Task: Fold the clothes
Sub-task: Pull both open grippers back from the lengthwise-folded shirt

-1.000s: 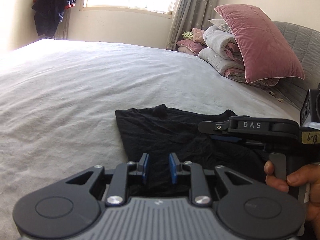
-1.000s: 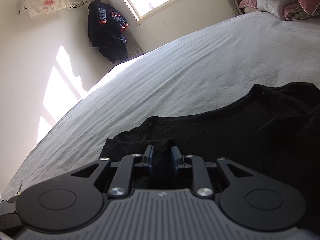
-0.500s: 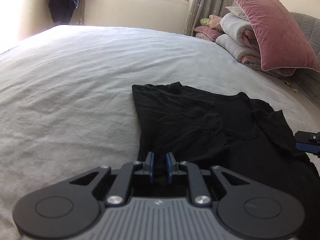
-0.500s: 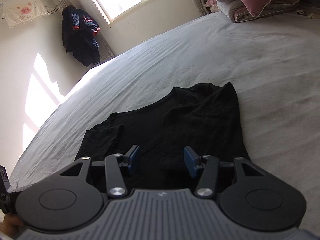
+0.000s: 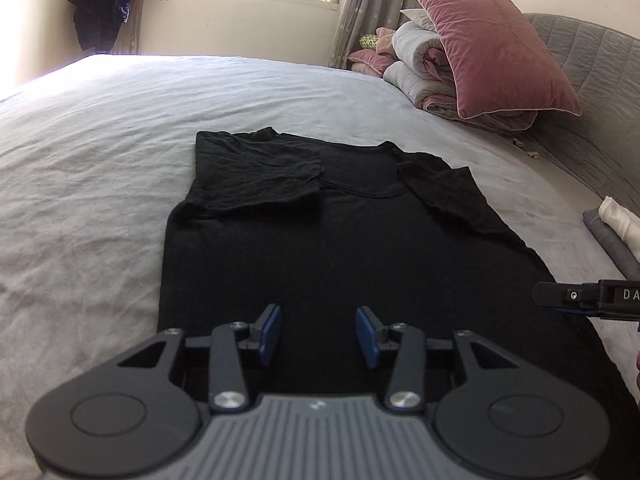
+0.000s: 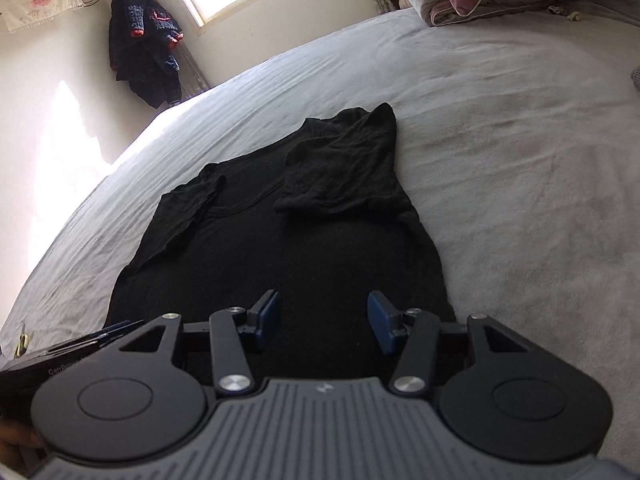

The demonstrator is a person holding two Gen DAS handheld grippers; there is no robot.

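**Both sleeves in, hem grab coming up**

The black shirt (image 5: 340,248) is lying flat on the bed (image 5: 100,160), collar toward the window, with both sleeves folded in over the chest. The left gripper (image 5: 318,330) is hovering over the lower body of the shirt; its jaws are opening, standing about half apart, with nothing between the pads. The right gripper (image 6: 323,320) is hanging over the same lower part, jaws about half apart and empty too.

What could go wrong, as I judge it: a pinch taken mid-panel instead of at the hem corners is likely to catch only the top layer, so the fold drags crooked. Pulling the hem up fast could flip the loose sleeves back out, the right one (image 6: 344,168) especially, since it is sitting bunched and raised. Uneven lifts by the two hands would skew the crease.

Room is generous: bare sheet is lying on both sides and beyond the collar. Pillows (image 5: 492,52) are sitting well apart; folded clothes (image 5: 616,228) are lying near the right side edge.
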